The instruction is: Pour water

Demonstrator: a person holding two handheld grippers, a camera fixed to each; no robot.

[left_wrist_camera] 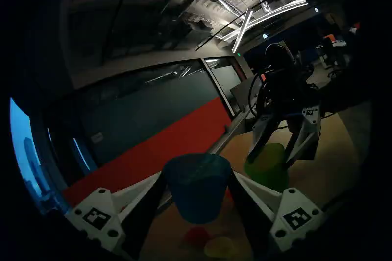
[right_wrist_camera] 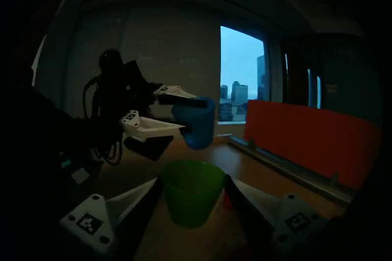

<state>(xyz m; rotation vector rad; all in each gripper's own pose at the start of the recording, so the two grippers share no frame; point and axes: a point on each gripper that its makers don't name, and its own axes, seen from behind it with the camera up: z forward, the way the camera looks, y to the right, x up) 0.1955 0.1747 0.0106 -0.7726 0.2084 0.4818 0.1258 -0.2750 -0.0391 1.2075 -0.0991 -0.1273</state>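
Note:
In the left gripper view, a blue cup (left_wrist_camera: 197, 187) is held upright between the two fingers of my left gripper (left_wrist_camera: 197, 192), which is shut on it. Farther off, the right gripper (left_wrist_camera: 275, 155) holds a green cup (left_wrist_camera: 267, 165) above the wooden table (left_wrist_camera: 333, 163). In the right gripper view, the green cup (right_wrist_camera: 191, 197) sits upright between the fingers of my right gripper (right_wrist_camera: 192, 197), which is shut on it. Beyond it the left gripper (right_wrist_camera: 188, 114) holds the blue cup (right_wrist_camera: 196, 123), tilted a little, higher than the green cup and apart from it.
A red panel (left_wrist_camera: 171, 148) (right_wrist_camera: 313, 138) runs along the table's far edge with a metal rail (right_wrist_camera: 289, 170) in front. A red thing (left_wrist_camera: 197, 235) and a yellow thing (left_wrist_camera: 220, 247) lie on the table below the blue cup. The room is dim; a window (right_wrist_camera: 242, 82) is behind.

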